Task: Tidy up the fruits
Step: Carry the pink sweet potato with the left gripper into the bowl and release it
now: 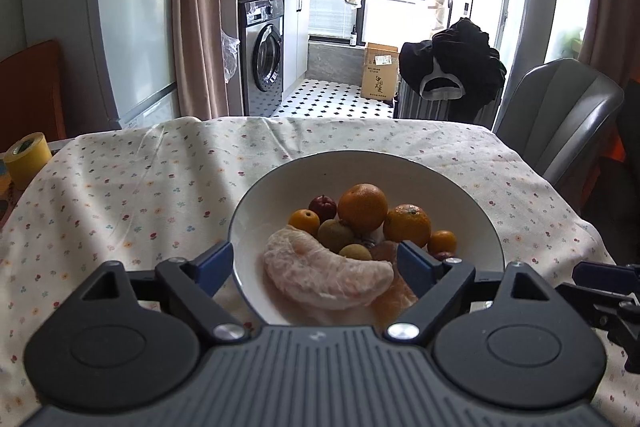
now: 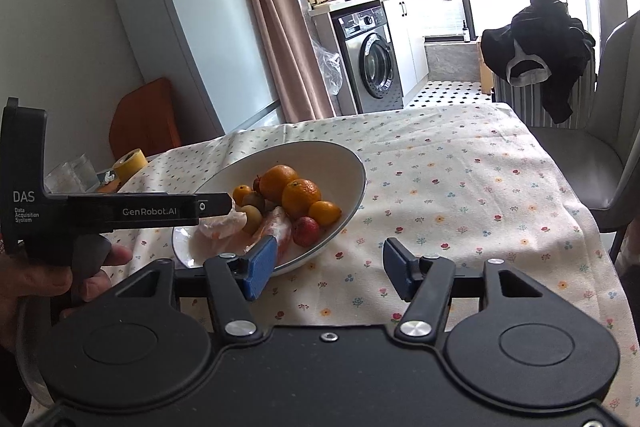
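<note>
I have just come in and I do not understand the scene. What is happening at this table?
A person holds a gripper in each hand over a table with a flowered cloth. A white bowl there holds oranges, smaller fruits and peeled pomelo pieces. The left gripper is at the bowl's near rim, jaws open around the pomelo without gripping it. The right gripper waits open beside the bowl, over bare cloth. Nothing is lifted yet.

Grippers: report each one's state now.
Left gripper: open, empty, over the pomelo segment.
Right gripper: open, empty, beside the bowl.
</note>
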A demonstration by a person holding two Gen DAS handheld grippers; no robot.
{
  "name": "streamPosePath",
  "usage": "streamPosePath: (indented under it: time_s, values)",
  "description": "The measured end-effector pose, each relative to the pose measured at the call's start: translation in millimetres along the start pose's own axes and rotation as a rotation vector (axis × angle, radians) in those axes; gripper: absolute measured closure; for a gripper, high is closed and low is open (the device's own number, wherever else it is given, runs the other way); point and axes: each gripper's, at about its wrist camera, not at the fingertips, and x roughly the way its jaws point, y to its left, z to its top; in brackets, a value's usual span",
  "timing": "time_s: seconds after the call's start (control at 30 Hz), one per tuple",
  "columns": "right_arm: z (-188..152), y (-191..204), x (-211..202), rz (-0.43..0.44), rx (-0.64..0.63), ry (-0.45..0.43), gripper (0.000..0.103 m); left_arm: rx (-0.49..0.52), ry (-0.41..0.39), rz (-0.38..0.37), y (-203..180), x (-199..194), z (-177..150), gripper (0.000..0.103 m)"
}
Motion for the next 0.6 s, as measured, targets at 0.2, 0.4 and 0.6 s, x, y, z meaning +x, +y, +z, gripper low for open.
streamPosePath:
  time_s: [0.2, 0.4, 0.6]
  values:
    - [4, 7, -1, 0.030, -0.010, -0.010, 0.042, -0.014, 0.004, 0.019, 8, -15, -3, 0.015]
    - [3, 11, -3, 0.053, -0.008, -0.018, 0.040, -0.033, 0.003, 0.037, 12, -30, -9, 0.015]
    - [4, 19, -8, 0.072, -0.029, -0.020, 0.035, -0.063, -0.012, 0.047, 16, -49, -16, 0.012]
